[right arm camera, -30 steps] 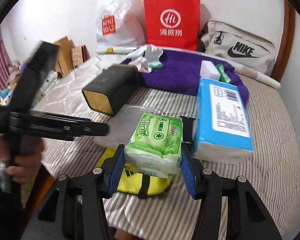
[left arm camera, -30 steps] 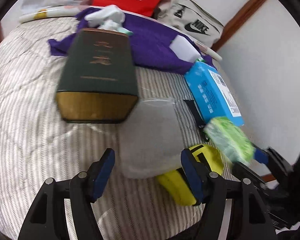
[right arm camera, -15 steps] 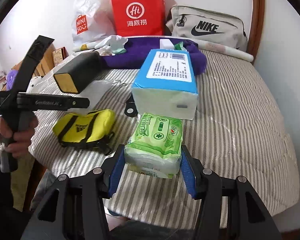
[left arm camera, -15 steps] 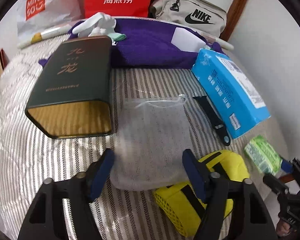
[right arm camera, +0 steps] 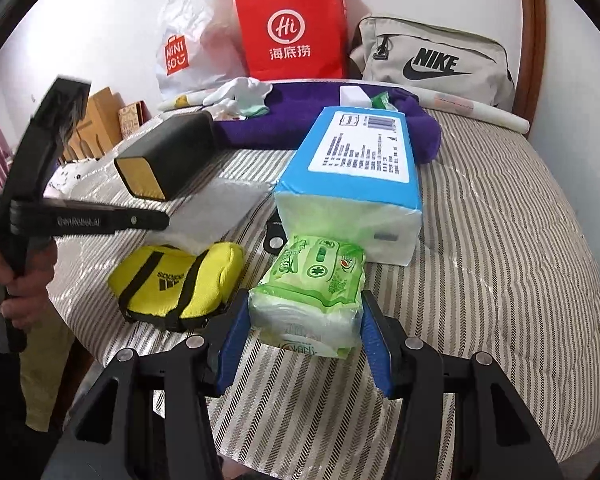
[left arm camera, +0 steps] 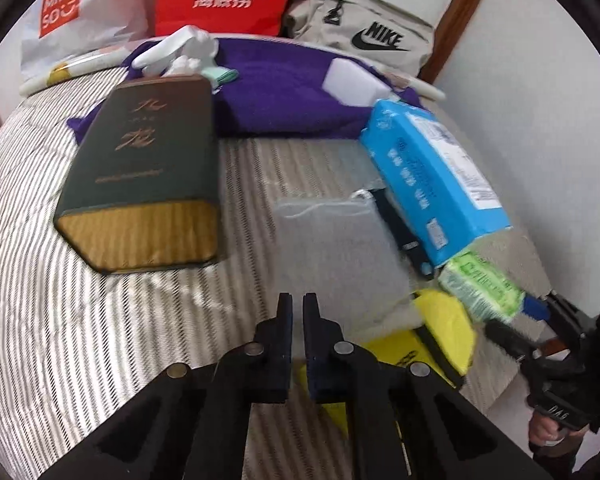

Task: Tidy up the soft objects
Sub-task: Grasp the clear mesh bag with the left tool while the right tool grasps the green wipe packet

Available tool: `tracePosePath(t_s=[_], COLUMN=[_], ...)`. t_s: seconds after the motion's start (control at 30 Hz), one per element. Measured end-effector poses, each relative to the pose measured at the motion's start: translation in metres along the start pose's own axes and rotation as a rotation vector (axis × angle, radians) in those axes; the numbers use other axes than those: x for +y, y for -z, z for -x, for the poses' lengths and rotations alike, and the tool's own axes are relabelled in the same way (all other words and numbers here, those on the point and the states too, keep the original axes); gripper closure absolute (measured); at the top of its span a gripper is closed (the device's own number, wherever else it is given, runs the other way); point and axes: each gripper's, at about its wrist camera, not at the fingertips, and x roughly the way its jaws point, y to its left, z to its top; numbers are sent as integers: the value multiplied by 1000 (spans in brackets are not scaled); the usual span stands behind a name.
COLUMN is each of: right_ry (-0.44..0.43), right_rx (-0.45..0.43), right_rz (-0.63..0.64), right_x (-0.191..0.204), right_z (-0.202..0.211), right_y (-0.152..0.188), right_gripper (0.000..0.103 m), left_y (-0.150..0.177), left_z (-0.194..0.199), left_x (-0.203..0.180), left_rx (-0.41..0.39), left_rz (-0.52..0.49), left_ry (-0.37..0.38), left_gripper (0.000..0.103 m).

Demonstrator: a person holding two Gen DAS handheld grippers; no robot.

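My right gripper (right arm camera: 305,316) is shut on a green wipes pack (right arm camera: 312,288), held just in front of the blue tissue pack (right arm camera: 356,176) on the striped bed. The green pack (left arm camera: 480,284) and blue pack (left arm camera: 432,184) also show at the right of the left wrist view. My left gripper (left arm camera: 297,304) is shut and empty, above the bed near a grey pouch (left arm camera: 332,248). A yellow pouch (right arm camera: 176,280) lies to the left of the green pack; it also shows in the left wrist view (left arm camera: 440,340).
A dark green box (left arm camera: 144,176) lies at left. A purple towel (right arm camera: 300,120) with white gloves (right arm camera: 240,94) and a white sponge (right arm camera: 354,96) lies behind. A red bag (right arm camera: 292,28), a white bag (right arm camera: 192,44) and a Nike bag (right arm camera: 432,60) line the wall. A black strap (left arm camera: 404,236) lies by the blue pack.
My left gripper has closed from wide open to shut, with nothing in it. My right gripper has carried the green pack closer to the front of the blue tissue pack.
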Motion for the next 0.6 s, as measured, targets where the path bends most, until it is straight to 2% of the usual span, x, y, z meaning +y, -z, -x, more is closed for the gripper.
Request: tracePosePath(t_s=[0.03, 0.1, 0.17, 0.3, 0.43, 0.5, 0.6], right_ry=[1, 5, 12, 7, 7, 5, 19], right_rx=[2, 11, 28, 47, 61, 72, 68], right_rz=[-1, -1, 0, -9, -20, -27, -30], right_x=[0, -1, -3, -9, -13, -14, -13], right_z=[1, 3, 2, 0, -5, -9, -13], right_y=[1, 5, 9, 14, 15, 15, 13], right_gripper=[51, 51, 51, 50, 48, 41, 38], left_y=[-3, -6, -7, -7, -7, -8, -7], left_z=[-1, -2, -3, -17, -28, -30, -34], left_x=[-4, -10, -19, -28, -32, -35, -42], left_rx=[2, 1, -31, -12, -9, -1, -1], left_rz=[-1, -12, -39, -68, -74, -81, -125], left_ry=[10, 26, -5, -98, -131, -139, -181], left_gripper=[85, 48, 36, 36, 32, 28, 31])
